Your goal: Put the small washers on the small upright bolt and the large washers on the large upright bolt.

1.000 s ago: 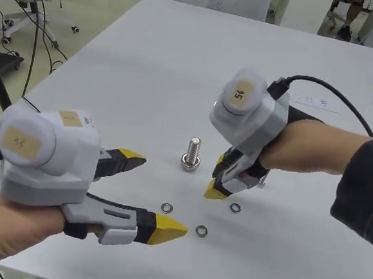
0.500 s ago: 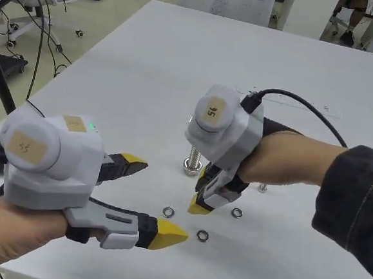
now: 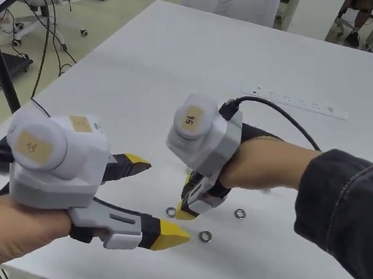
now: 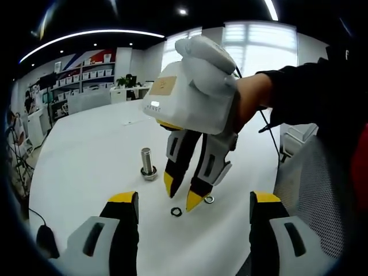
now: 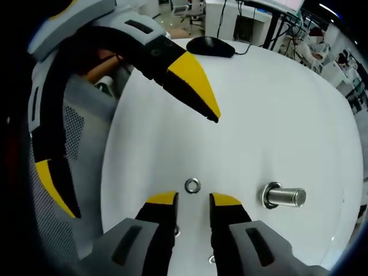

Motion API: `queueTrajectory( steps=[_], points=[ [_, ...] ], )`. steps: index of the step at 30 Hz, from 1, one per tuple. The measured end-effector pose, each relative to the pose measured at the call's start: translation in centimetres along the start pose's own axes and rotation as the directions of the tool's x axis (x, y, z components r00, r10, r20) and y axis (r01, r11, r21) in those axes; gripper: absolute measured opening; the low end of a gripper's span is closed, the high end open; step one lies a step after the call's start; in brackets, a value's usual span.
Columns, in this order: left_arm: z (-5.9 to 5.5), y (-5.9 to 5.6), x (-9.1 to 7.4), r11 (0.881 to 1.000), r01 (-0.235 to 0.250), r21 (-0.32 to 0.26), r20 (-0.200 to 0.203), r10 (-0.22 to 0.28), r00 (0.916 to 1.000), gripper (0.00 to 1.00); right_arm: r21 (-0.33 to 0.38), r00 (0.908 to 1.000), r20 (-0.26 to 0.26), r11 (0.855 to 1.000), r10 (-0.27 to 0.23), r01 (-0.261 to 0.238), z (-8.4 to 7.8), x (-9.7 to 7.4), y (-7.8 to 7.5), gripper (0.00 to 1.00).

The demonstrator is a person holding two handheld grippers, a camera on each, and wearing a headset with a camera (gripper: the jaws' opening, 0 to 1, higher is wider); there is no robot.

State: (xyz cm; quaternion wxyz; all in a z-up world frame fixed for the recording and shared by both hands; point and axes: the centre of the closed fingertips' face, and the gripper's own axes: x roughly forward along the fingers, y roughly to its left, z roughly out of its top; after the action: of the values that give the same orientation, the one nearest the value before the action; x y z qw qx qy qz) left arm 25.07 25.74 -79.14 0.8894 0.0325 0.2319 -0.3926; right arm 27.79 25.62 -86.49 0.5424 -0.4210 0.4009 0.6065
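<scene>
At near left, left hand-held gripper (image 3: 169, 199) spread wide, empty. Right of it, right hand-held gripper (image 3: 182, 211) narrowly parted, gripping nothing, tips down by a washer (image 5: 192, 186) on worktop (image 3: 147, 59). Beyond it, large bolt (image 4: 148, 164) upright. Farther right, two more washers (image 3: 239, 213); sizes too small to judge.

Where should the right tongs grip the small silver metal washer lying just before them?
Probably across its outer rim, from above: the small silver metal washer lies flat on the white table, so only its thin edge gives the right tongs two opposite sides.
</scene>
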Motion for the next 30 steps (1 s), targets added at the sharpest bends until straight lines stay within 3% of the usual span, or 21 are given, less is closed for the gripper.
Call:
queueTrajectory(
  steps=[30],
  points=[
    [0.2,0.0,0.1,1.000,-0.004,-0.005,0.008,0.004,1.0000,0.78,-0.051,0.9988,-0.049,0.999,0.004,-0.007,-0.2,1.5,0.3,0.19]
  ],
)
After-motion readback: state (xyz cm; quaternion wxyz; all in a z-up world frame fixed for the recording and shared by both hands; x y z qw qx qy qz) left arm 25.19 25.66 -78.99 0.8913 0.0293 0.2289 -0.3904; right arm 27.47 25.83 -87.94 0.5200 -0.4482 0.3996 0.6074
